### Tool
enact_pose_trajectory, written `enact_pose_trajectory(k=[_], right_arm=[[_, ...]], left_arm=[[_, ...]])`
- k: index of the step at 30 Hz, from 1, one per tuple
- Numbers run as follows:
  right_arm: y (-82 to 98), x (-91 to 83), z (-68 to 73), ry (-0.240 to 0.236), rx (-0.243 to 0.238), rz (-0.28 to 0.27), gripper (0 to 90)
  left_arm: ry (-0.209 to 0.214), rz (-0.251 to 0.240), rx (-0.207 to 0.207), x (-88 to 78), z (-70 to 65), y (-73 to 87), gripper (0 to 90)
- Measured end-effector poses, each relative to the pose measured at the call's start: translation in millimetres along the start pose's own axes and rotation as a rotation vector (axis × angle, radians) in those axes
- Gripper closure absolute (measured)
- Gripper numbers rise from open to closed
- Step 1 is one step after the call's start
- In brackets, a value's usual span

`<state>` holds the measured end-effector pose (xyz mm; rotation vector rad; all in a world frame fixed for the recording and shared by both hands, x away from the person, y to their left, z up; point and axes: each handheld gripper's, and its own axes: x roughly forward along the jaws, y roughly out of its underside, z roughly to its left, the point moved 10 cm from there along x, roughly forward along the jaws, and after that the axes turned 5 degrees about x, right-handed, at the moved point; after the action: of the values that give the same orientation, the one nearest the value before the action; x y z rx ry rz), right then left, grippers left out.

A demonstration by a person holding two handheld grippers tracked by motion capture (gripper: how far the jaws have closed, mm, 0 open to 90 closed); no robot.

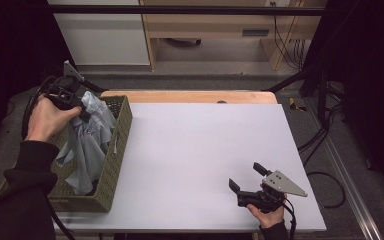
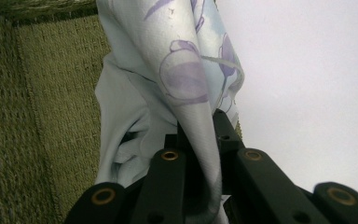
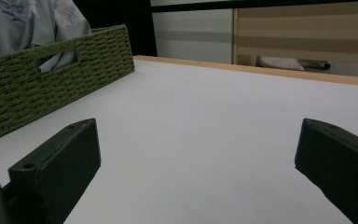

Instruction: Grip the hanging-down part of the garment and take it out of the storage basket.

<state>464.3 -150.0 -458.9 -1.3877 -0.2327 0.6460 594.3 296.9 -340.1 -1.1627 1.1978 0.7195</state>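
A pale blue cloth point(image 1: 88, 140) with purple print hangs out of a green woven basket point(image 1: 114, 155) at the table's left side. My left gripper point(image 1: 82, 113) is above the basket's far end, shut on a bunched fold of the cloth point(image 2: 193, 116), which is pinched between the black jaws and lifted. The basket's inner wall point(image 2: 37, 107) lies behind it. My right gripper point(image 1: 247, 177) rests low near the table's front right, open, with nothing between its fingers point(image 3: 58, 163). From there the basket point(image 3: 37, 88) and cloth point(image 3: 23, 23) show at the far left.
The white table top point(image 1: 200, 150) stretches between the basket and the right gripper. A wooden edge point(image 1: 190, 96) runs along its far side. Cables point(image 1: 325, 135) lie on the floor to the right, and a pale cabinet point(image 1: 105, 35) stands behind.
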Motion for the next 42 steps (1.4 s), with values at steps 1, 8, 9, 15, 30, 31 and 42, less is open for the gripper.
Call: enact_pose_trajectory(k=[1,8,9,15,30,31,42], right_arm=[[0.1,-0.2,0.5,-0.003,0.004,0.001,0.3],[0.3,0.7,0.3,-0.003,0.001,0.000,0.3],[0.5,0.9,0.4,-0.003,0.002,0.001,0.4],[1.6,2.1,1.1,-0.007,0.001,0.009,0.4],[0.7,4.4,3.6,-0.024,0.007,0.014,0.5],[0.3,5.6,4.5,-0.029,0.004,0.012,0.5],[-3.3,12.9,16.1,-0.055,-0.009,0.017,0.5]], left_arm=[[0.000,0.000,0.000,0.0,0.0,0.0,84.4],[-0.001,-0.004,0.003,-0.2,0.2,-0.4,84.4],[-0.001,-0.005,0.003,-0.4,0.2,-0.6,84.4],[-0.002,-0.007,0.007,-3.1,-1.1,-2.2,84.5],[-0.038,-0.075,0.021,-40.1,1.3,-9.2,84.8],[-0.039,-0.080,0.019,-42.8,1.6,-9.3,84.9],[-0.053,-0.160,0.020,-76.4,5.2,-12.1,85.1]])
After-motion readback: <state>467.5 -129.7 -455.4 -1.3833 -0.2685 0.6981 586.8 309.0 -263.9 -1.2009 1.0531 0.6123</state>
